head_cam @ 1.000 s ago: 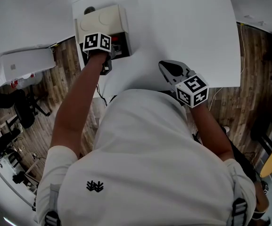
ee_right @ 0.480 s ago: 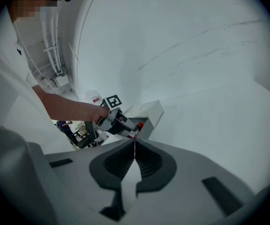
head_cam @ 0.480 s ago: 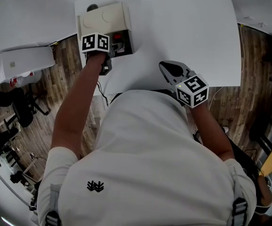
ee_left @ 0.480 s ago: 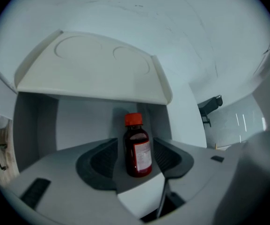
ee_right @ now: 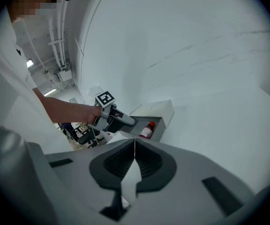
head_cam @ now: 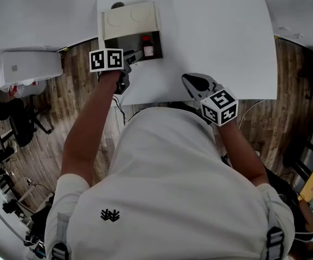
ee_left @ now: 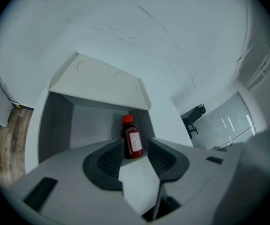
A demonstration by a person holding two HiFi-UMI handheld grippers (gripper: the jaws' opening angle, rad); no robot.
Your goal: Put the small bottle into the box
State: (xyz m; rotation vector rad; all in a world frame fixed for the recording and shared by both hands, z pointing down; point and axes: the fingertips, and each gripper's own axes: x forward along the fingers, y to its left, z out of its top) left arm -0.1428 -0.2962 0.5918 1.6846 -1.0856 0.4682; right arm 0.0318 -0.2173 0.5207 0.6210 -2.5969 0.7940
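Nearest the person, the right gripper (ee_right: 134, 143) hangs over the white table (head_cam: 216, 31) with its fingers meeting at the tips and nothing between them, well away from the work. Further out, the left gripper (head_cam: 136, 54) points into the open mouth of the box (ee_left: 55, 125). Its ribbed fingers (ee_left: 107, 159) stand apart and are closing on empty air. The small brown bottle (ee_left: 133, 142) with the red cap stands upright just beyond the fingertips and in line with the gap, with no pad touching it. It rests on the box floor near the back wall, and past it the raised lid flap (ee_left: 99, 81) leans away. The placing step looks finished and this is the let-go. The next move calls for drawing the left gripper straight back out of the mouth, keeping the fingertips from nudging the bottle over.
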